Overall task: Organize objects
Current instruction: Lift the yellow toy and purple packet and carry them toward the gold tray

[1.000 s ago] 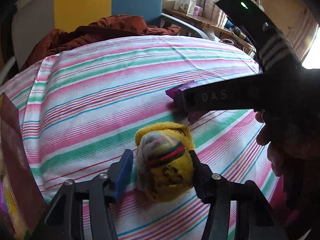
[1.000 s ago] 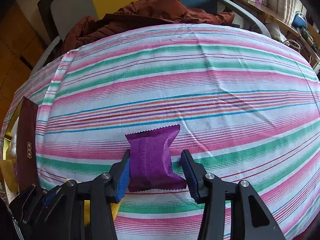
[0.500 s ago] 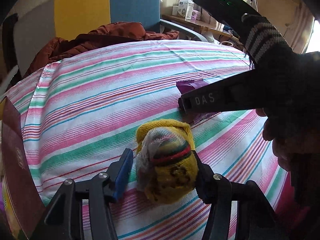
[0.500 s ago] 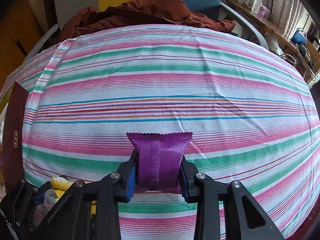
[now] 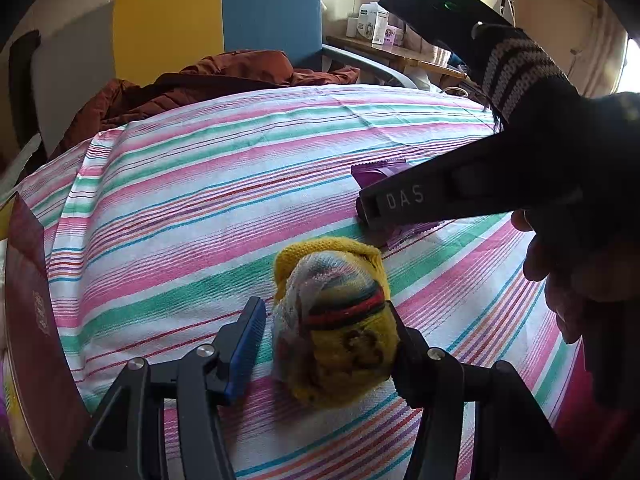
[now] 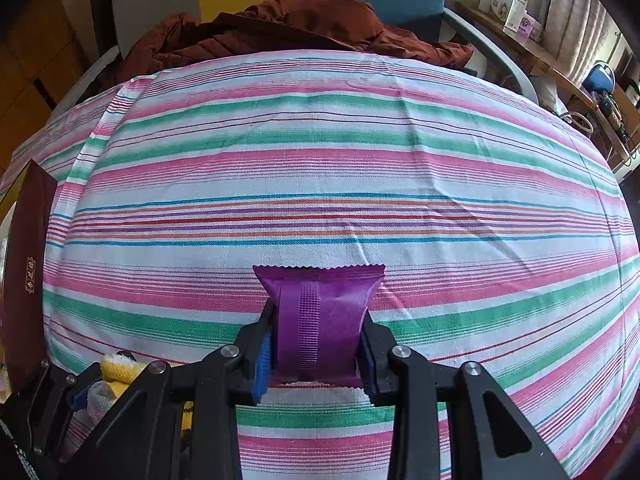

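A yellow rolled sock bundle [image 5: 336, 332] lies on the striped cloth [image 5: 224, 200] between the fingers of my left gripper [image 5: 326, 344]. Its right finger touches the bundle; the blue left pad [image 5: 246, 344] stands apart from it, so the gripper is open. My right gripper [image 6: 316, 340] is shut on a purple snack packet [image 6: 320, 312], held at the cloth. In the left wrist view the packet [image 5: 376, 172] shows partly behind the right gripper's black finger [image 5: 440, 196]. The sock bundle also shows at the right wrist view's lower left [image 6: 116, 372].
A dark red box [image 5: 32, 320] stands at the cloth's left edge, also in the right wrist view [image 6: 24, 272]. A brown jacket [image 6: 288, 28] lies on the chair behind the table. A side shelf with small boxes [image 6: 508, 0] is at the far right.
My right gripper has closed onto the purple packet, which turned square between the fingers. The left gripper has held still around the sock bundle.
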{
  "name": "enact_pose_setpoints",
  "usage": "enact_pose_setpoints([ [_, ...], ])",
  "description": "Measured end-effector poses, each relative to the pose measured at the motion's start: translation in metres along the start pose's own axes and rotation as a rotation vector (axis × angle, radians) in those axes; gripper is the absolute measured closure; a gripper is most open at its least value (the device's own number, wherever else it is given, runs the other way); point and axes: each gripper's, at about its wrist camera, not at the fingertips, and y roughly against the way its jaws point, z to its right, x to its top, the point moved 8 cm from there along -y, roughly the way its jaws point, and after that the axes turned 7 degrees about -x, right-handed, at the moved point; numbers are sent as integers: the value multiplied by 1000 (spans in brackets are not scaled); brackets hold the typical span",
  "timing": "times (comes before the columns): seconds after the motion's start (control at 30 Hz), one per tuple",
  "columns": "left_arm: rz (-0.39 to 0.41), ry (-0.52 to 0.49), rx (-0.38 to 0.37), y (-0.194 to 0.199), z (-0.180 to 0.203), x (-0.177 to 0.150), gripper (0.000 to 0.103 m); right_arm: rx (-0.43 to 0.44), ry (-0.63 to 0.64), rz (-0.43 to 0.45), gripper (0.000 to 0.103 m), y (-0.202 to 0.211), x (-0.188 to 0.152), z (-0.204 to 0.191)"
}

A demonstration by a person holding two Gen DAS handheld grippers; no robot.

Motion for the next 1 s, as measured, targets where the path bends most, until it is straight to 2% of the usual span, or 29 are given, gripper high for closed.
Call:
enact_pose_setpoints([
  [0.57,6,-18,24,2,2,-3,50,-3,0,5,69,1,1,-3],
  [0.8,-11,-19,33,7,1,-6,62,28,-6,10,69,4,2,-4],
  [1.0,-33,-13,30,21,3,-12,66,58,-3,32,69,11,6,-8],
])
